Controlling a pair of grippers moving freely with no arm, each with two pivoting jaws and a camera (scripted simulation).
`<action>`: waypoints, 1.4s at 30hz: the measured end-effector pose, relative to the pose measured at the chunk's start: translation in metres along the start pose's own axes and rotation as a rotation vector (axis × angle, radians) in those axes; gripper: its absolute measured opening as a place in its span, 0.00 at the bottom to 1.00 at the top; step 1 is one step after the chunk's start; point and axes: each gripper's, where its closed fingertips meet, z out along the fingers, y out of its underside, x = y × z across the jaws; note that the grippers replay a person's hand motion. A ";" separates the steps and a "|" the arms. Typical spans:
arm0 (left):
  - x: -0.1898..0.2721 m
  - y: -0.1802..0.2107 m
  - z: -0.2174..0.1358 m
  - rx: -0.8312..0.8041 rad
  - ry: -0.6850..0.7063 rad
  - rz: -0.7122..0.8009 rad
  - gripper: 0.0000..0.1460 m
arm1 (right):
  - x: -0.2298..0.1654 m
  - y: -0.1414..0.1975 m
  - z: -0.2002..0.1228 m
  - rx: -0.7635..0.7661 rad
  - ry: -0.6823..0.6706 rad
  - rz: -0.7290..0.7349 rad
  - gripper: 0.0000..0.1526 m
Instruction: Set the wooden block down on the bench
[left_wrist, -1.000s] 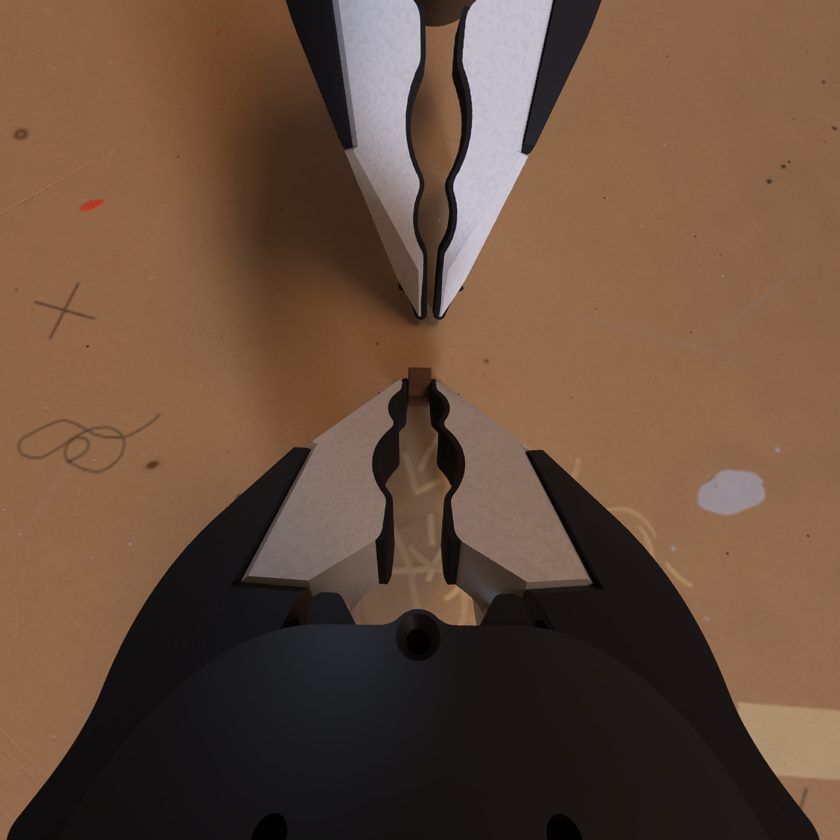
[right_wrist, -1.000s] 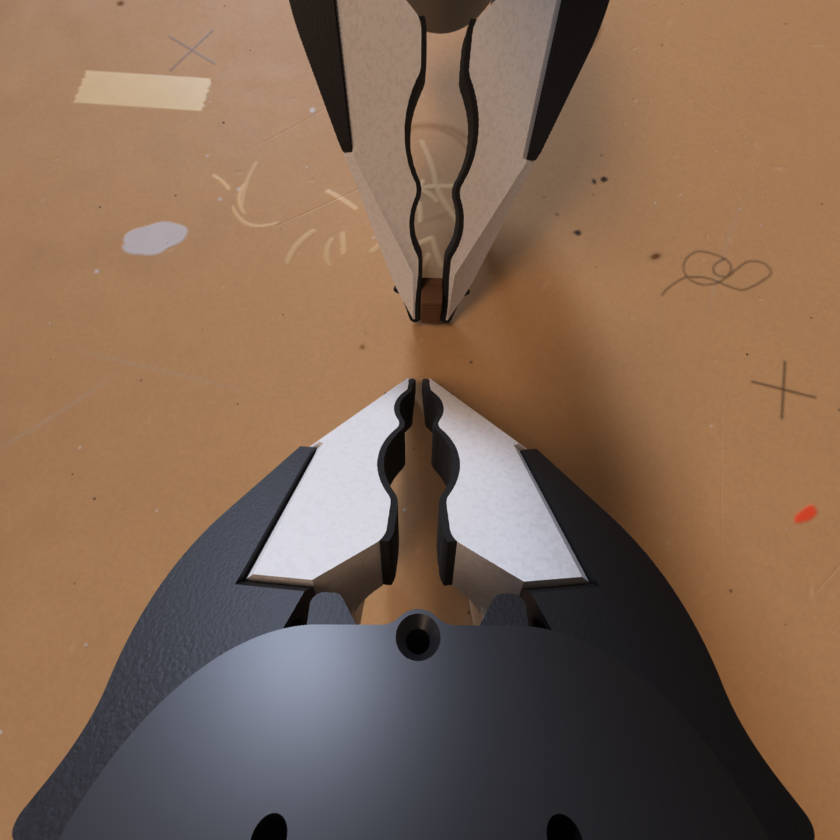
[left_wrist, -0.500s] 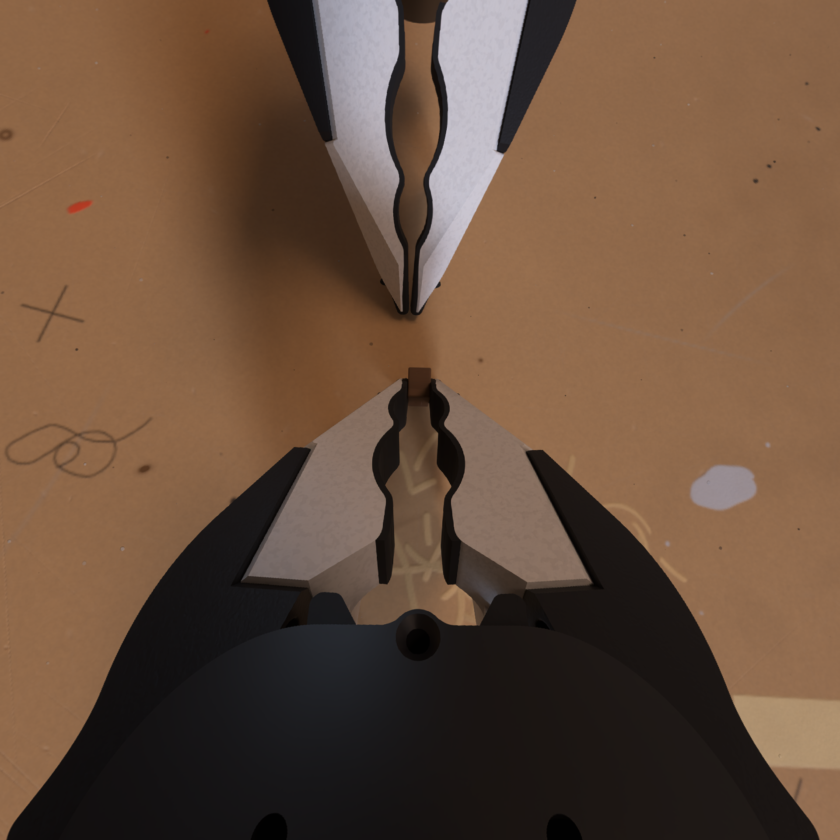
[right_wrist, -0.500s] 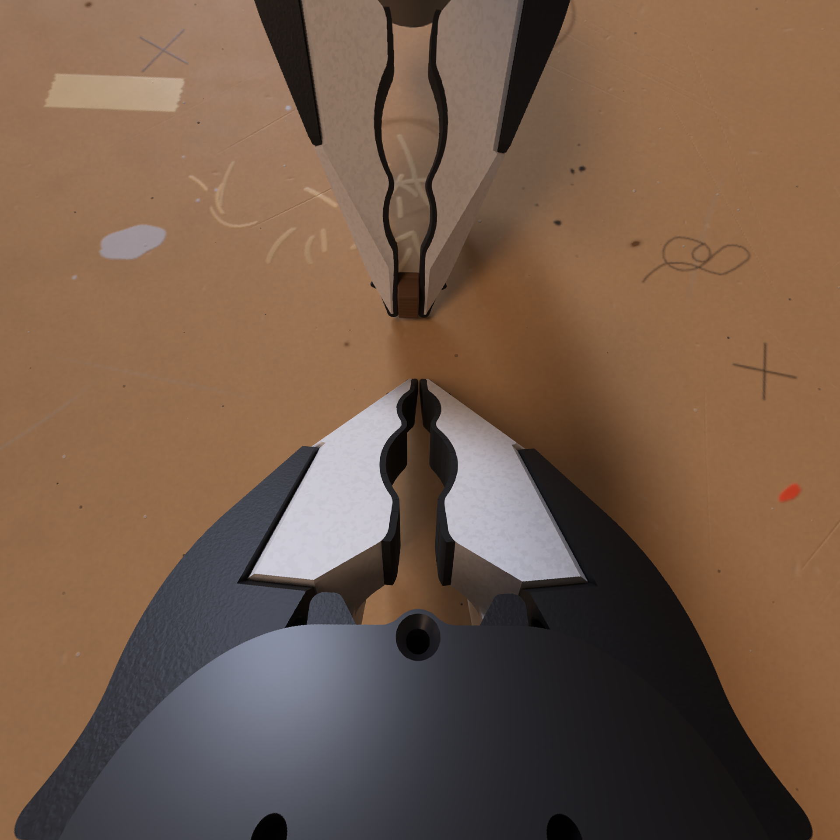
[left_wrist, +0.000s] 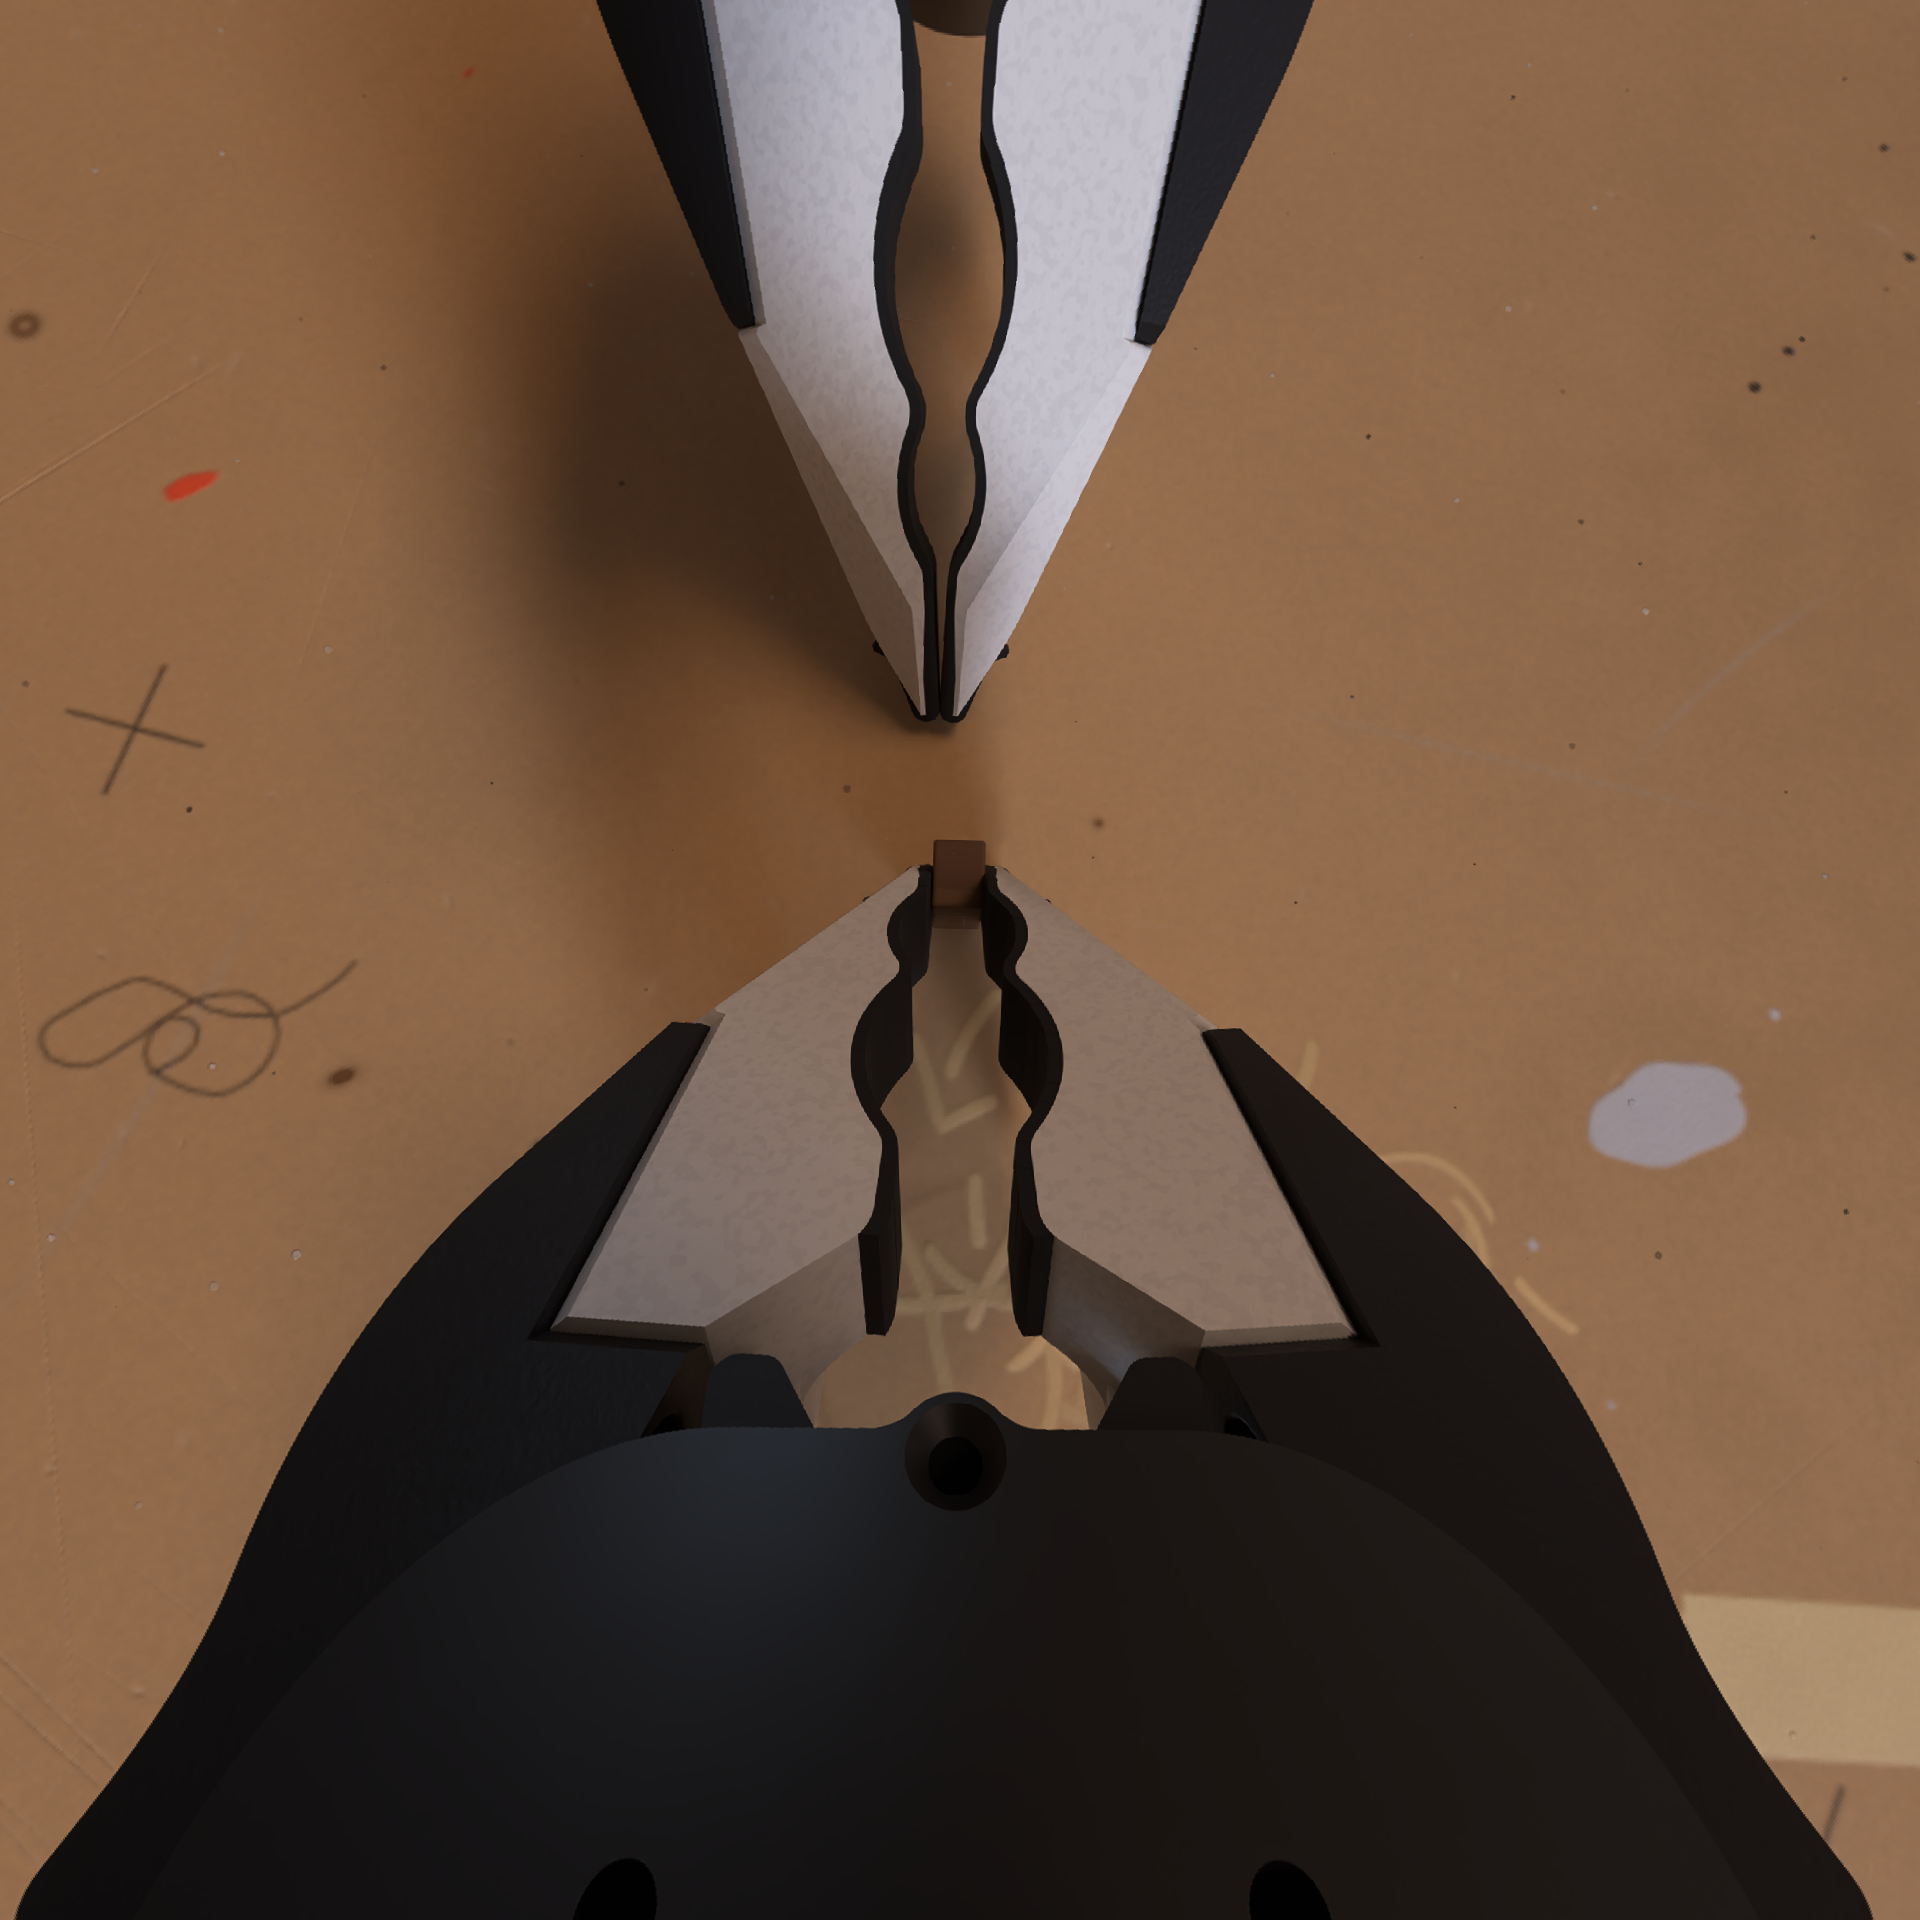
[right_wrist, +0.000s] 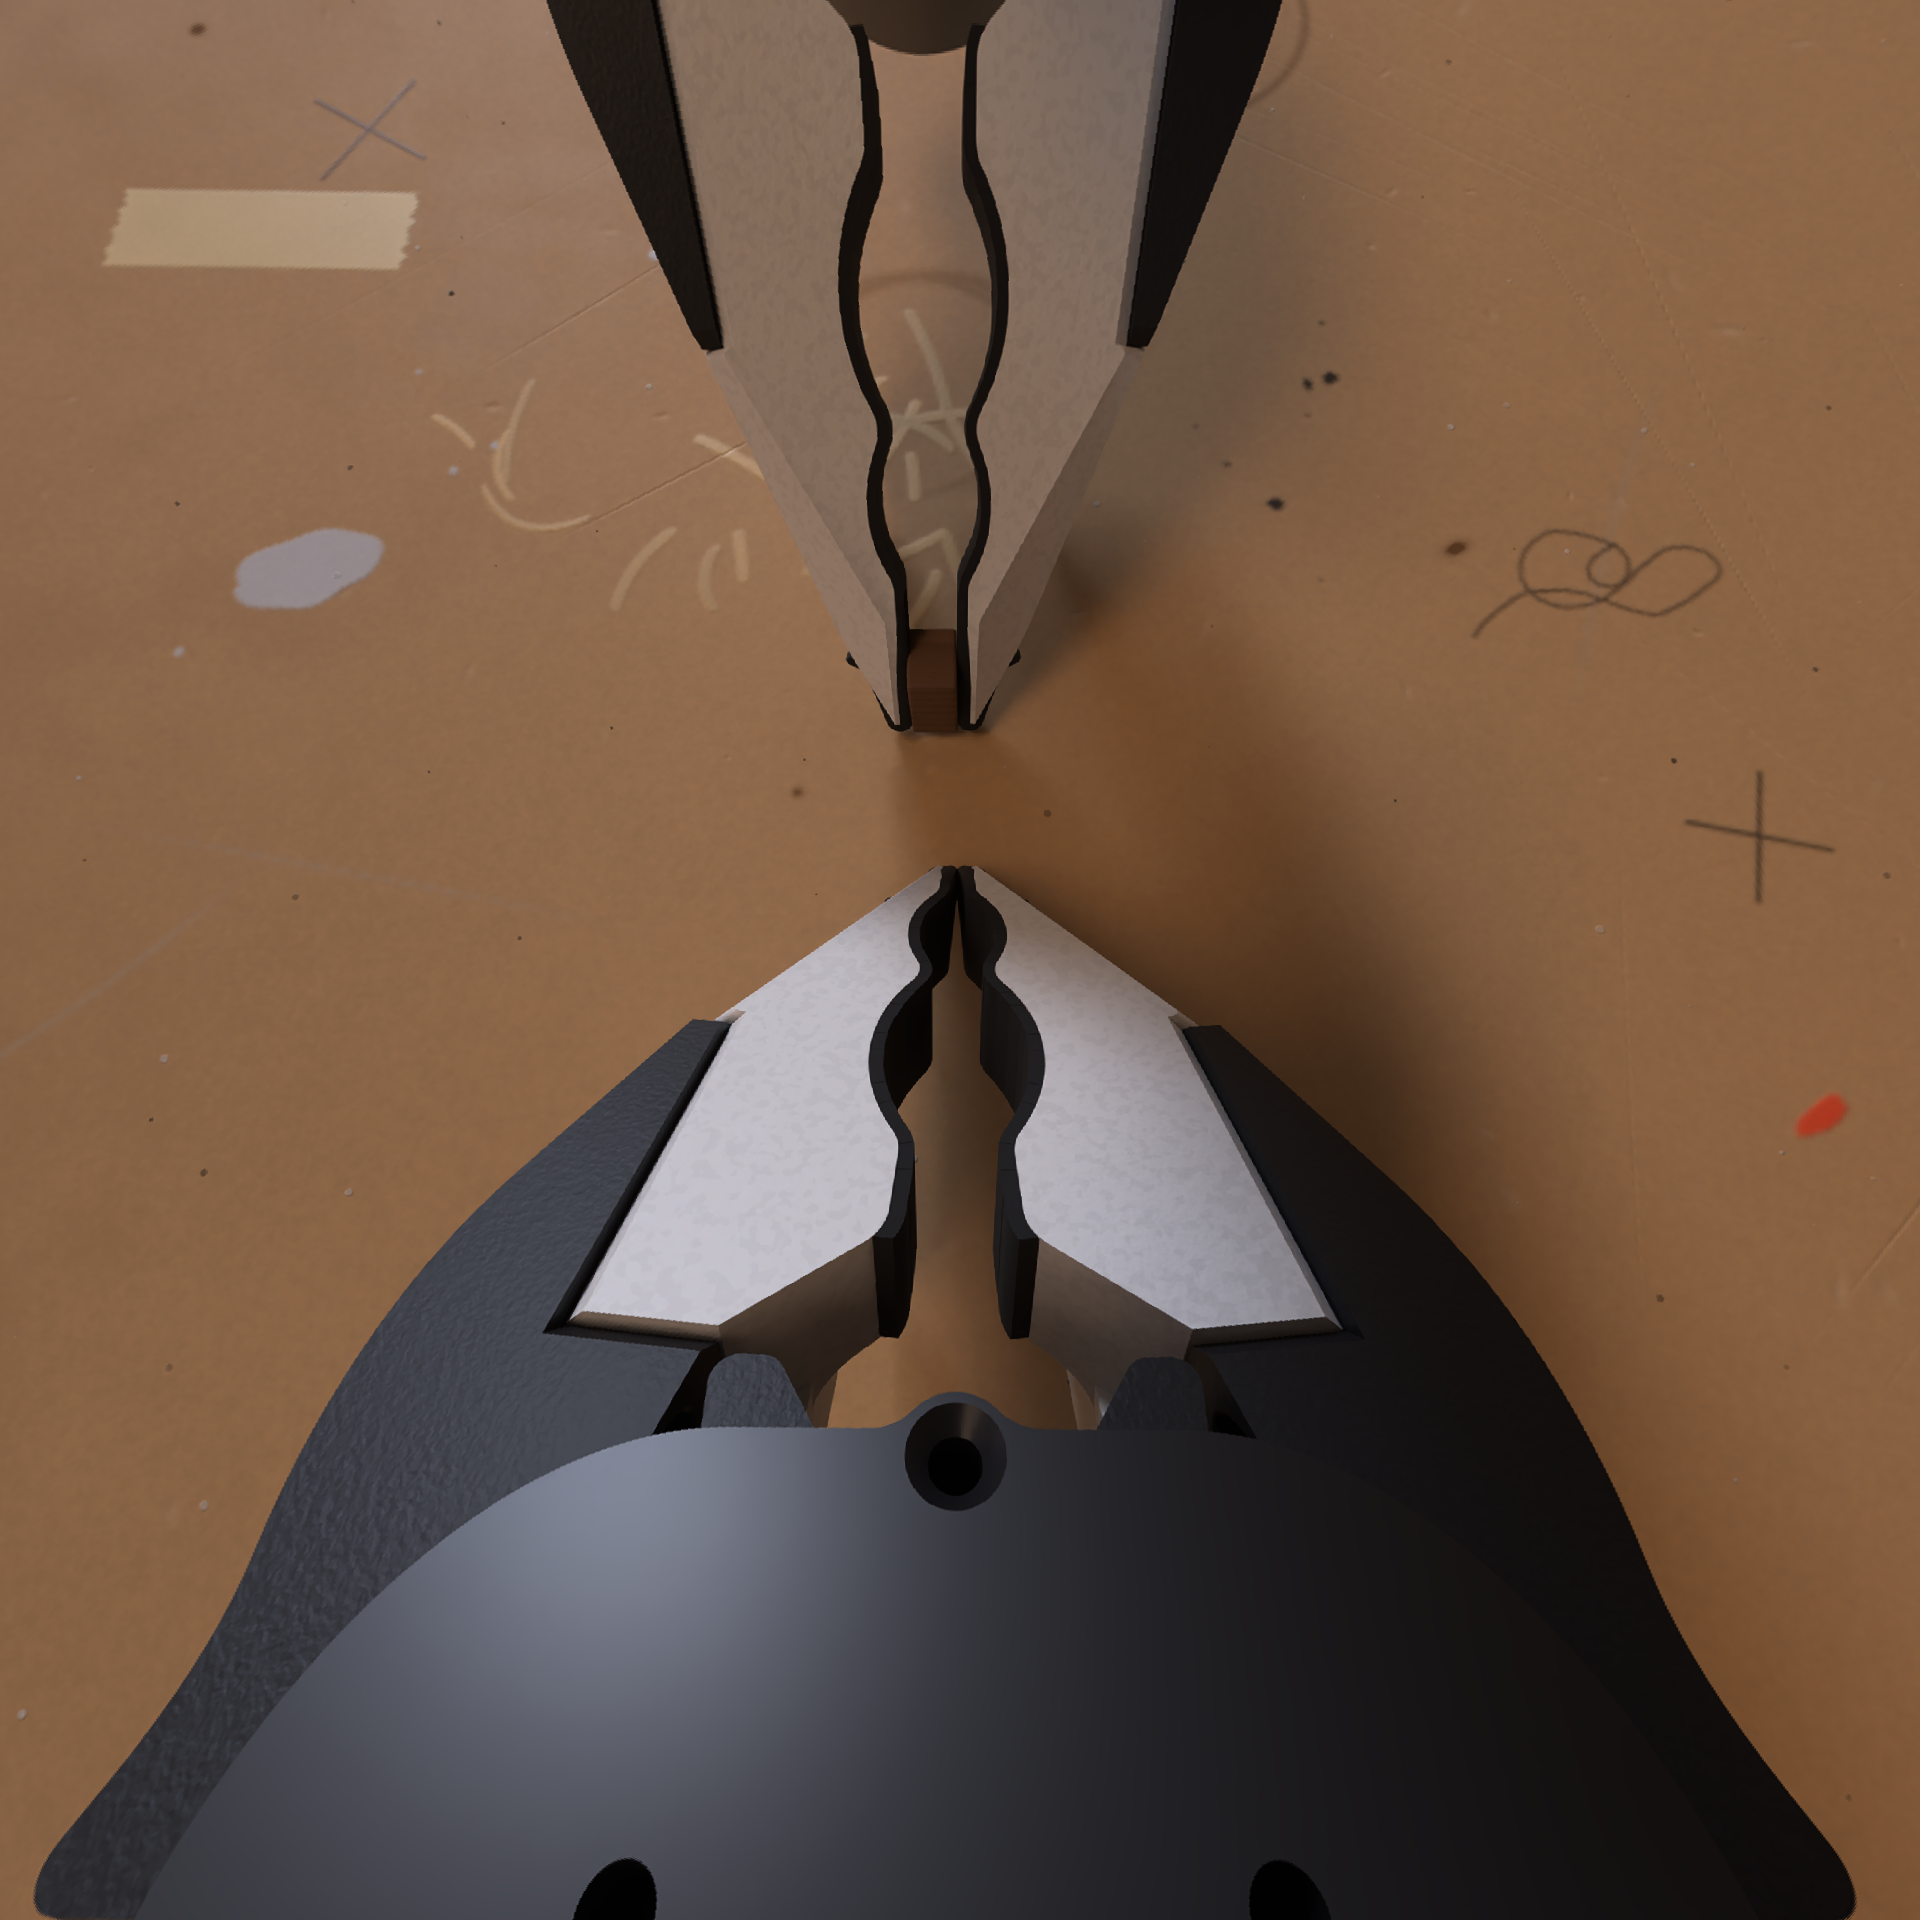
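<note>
Facing tip to tip over the desk (left_wrist: 1455, 623), left tool (left_wrist: 957, 883) pinching wooden block (left_wrist: 957, 871) at its fingertips, right tool (right_wrist: 956, 883) closed empty.

Small brown wooden block (left_wrist: 957, 871): my left tongs' (left_wrist: 957, 883) two fingertips cover its sides; only its top and far end show from my left wrist, a narrow end face (right_wrist: 933, 681) from my right. Whether it touches the scuffed brown bench (left_wrist: 1455, 727) I cannot tell.
My right tongs (left_wrist: 938, 715): in the left wrist view the top edge cuts off their body.
My left tongs' body: cut off by the top edge in the right wrist view.
Strip of pale tape (left_wrist: 1808, 1678): runs off the right edge, partly behind my left tongs' black shell.
Pale scratch marks (left_wrist: 966, 1101): broken up by my left fingers.
</note>
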 end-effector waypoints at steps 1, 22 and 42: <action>0.000 0.000 0.000 -0.001 -0.002 0.000 0.06 | 0.000 0.000 0.000 -0.004 0.005 -0.004 0.00; -0.001 0.000 0.000 -0.045 -0.049 0.054 0.06 | 0.001 -0.001 0.000 -0.030 0.032 -0.026 0.00; -0.003 -0.002 0.002 -0.075 -0.031 0.080 0.06 | 0.004 0.000 -0.001 -0.030 -0.034 0.000 0.00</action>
